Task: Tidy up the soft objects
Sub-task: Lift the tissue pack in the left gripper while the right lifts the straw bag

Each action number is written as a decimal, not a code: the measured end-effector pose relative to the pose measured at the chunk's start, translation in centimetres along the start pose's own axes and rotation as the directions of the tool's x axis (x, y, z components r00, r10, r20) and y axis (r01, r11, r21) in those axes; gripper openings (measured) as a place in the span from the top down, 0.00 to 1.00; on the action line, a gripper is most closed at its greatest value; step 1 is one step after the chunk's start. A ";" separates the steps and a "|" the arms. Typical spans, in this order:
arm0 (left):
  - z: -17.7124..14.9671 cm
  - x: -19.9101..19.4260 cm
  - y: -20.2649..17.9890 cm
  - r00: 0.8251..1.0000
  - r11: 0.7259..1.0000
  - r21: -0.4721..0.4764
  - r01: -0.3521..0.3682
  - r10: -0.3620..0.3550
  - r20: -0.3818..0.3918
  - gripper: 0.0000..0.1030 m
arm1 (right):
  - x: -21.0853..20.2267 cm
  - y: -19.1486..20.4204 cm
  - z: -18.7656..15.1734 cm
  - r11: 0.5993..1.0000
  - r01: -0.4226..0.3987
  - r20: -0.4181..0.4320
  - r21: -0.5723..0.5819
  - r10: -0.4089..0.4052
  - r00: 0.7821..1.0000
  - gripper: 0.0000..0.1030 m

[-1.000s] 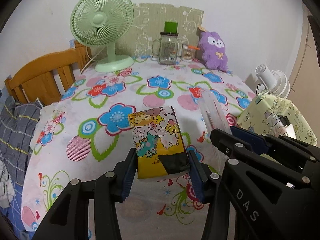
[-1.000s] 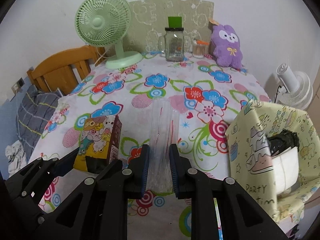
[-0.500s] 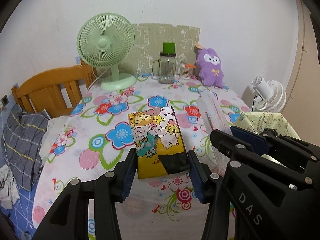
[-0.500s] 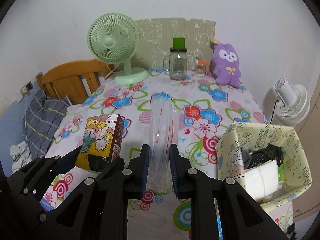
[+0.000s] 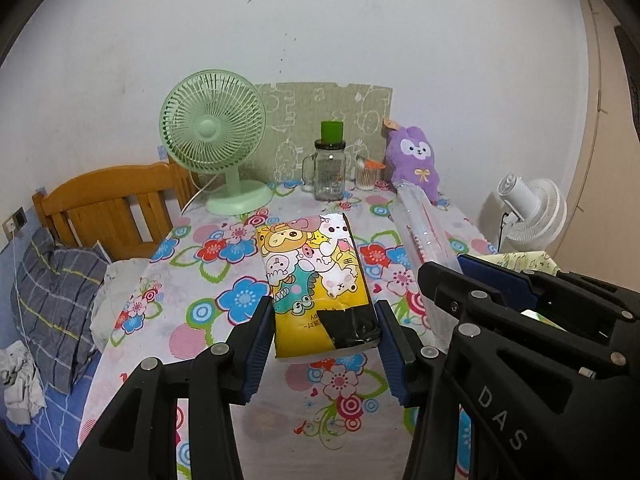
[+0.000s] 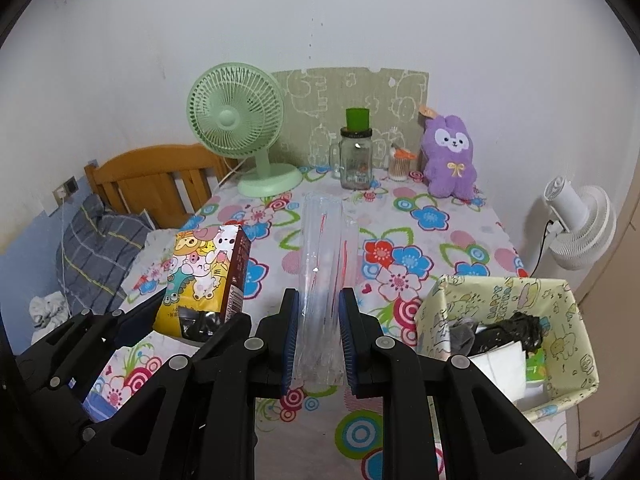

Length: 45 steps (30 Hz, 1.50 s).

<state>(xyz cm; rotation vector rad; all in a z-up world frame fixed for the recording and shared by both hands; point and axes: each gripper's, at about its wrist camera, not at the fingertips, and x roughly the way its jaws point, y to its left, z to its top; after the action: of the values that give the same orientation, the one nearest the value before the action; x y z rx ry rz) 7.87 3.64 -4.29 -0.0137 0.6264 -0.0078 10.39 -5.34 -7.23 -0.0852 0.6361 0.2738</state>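
My left gripper (image 5: 325,334) sits low in the middle of the left wrist view, its blue-padded fingers (image 5: 262,336) pressed against both sides of a soft yellow packet printed with cartoon animals (image 5: 316,280), black-patched at the near end. The packet juts forward from my fingers, lifted above the flower-patterned worktop (image 5: 208,308). In the right wrist view the same packet shows at the middle left, above the black frame of that gripper.

My right gripper (image 6: 319,338) is at the lower centre of its own view, fingers (image 6: 290,340) narrowed onto a clear, crinkled plastic sleeve with thin red lines (image 6: 324,268), which stands tall out of the grasp toward the middle of the frame. From the left wrist camera this sleeve slants across the right of the frame.

At the lower right of the right wrist view stands a pale yellow paper-lined box with cartoon print (image 6: 568,320), holding a black crumpled thing and white paper. Along the far edge of the worktop, in the upper middle of the frame, stand a pale green desk fan (image 6: 240,128), a glass jar with a green cap (image 6: 355,156) and a purple plush rabbit (image 6: 450,158). A white fan (image 6: 580,224) is at the right edge, a wooden headboard (image 6: 152,176) at the left.
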 end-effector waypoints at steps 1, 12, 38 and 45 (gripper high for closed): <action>0.1 -0.1 -0.1 1.000 1.000 0.001 -0.001 0.000 0.003 0.51 | -0.2 -0.1 0.1 1.000 0.000 0.004 0.000 0.000 1.000 0.78; 0.7 -0.9 -2.5 0.999 1.000 0.006 0.013 -0.013 0.033 0.51 | -1.9 -2.4 0.4 1.000 0.002 0.033 0.009 -0.002 0.999 0.78; 1.5 -0.1 -9.9 0.994 0.994 0.070 0.088 -0.092 0.053 0.51 | -4.4 -9.8 -0.1 0.995 0.074 0.067 0.062 -0.078 0.995 0.78; 1.3 0.6 -11.9 0.992 0.990 0.085 0.116 -0.120 0.040 0.51 | -4.5 -11.8 -0.7 0.991 0.101 0.058 0.084 -0.106 0.993 0.78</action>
<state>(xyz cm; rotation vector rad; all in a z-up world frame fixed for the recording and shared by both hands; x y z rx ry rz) 9.04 -8.22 -3.40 0.0292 0.5787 -0.1475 9.84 -17.76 -5.17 -0.0318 0.5780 0.1502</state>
